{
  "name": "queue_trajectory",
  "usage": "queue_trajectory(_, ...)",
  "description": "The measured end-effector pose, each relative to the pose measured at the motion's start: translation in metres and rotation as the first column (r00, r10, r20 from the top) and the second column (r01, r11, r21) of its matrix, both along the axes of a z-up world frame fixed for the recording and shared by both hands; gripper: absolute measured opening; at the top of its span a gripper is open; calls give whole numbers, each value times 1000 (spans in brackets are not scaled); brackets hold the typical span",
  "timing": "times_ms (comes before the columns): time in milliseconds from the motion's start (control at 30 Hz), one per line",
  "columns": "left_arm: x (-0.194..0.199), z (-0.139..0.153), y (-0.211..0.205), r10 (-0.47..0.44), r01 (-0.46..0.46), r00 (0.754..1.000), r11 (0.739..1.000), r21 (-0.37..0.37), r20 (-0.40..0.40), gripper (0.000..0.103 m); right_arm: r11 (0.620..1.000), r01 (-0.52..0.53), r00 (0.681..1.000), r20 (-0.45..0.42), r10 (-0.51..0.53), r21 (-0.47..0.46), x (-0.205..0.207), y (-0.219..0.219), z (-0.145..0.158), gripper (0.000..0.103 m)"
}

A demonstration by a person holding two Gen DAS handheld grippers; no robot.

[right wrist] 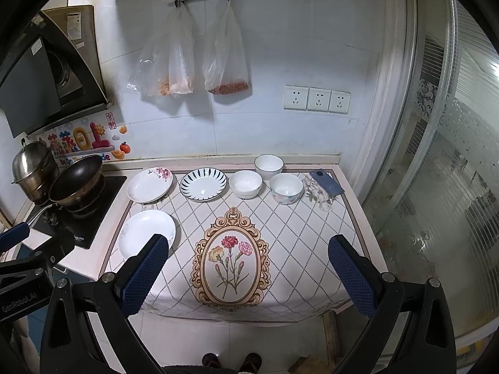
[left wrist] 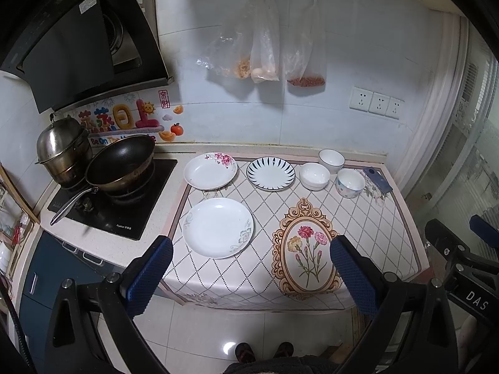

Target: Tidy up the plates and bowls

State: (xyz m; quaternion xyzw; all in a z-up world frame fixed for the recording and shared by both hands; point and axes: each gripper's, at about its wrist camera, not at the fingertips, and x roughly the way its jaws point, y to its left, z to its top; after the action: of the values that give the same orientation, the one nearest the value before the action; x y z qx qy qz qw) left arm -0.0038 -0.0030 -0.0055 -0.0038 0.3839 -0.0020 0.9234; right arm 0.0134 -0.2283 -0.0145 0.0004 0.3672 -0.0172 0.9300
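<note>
White porcelain fills the middle of the left wrist view: a plain white plate with grey leaf trim (left wrist: 218,227) lies left of centre on the desk (left wrist: 358,218), which is covered by a diamond-patterned cloth with a framed carnation print (left wrist: 307,249). Behind it sit a white plate with pink blossoms (left wrist: 210,171) and a white plate with dark blue radial stripes (left wrist: 270,173), just beside each other. Right of them stand three small bowls, well apart from the plates: a plain white bowl (left wrist: 314,175), another white bowl (left wrist: 331,161) behind, and a white bowl with pastel spots (left wrist: 350,182). The left tool (left wrist: 251,268) hangs at the lower edge, its blue pads wide apart, holding nothing. A black wok (left wrist: 121,163) sits at the left.

From the right wrist view, the same crockery lines the upper middle. The right tool (right wrist: 248,268) is spread wide and empty at the bottom, its left pad overlapping the grey-trimmed plate. A blue phone (right wrist: 327,182) lies at the right.
</note>
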Motion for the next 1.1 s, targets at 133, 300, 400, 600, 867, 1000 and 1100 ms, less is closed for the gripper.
queue_trajectory(133,0,0,0,-2,2,1000,1000,-2,-3,103,1000,-1,1000,1,1,4,1,-2,1,103)
queue_trajectory(300,0,0,1,-2,2,1000,1000,-3,-3,103,1000,-1,1000,-3,1,9,3,-2,-2,103)
queue_trajectory(400,0,0,1,-1,1,1000,1000,-4,-3,103,1000,3,1000,-1,-3,11,4,-3,-2,103)
queue_trajectory(600,1,0,2,-3,3,1000,1000,-5,-4,103,1000,5,1000,5,-5,14,3,-6,-3,103)
queue_trajectory(867,1,0,2,-1,1,1000,1000,-6,-5,103,1000,-1,1000,-4,1,23,5,-8,-3,103)
queue_trajectory(1000,1,0,3,-1,1,1000,1000,-6,-4,103,1000,0,1000,-2,0,25,5,-8,-3,103)
queue_trajectory(1100,1,0,3,-2,2,1000,1000,-6,-3,103,1000,0,1000,1,0,28,4,-9,-4,103)
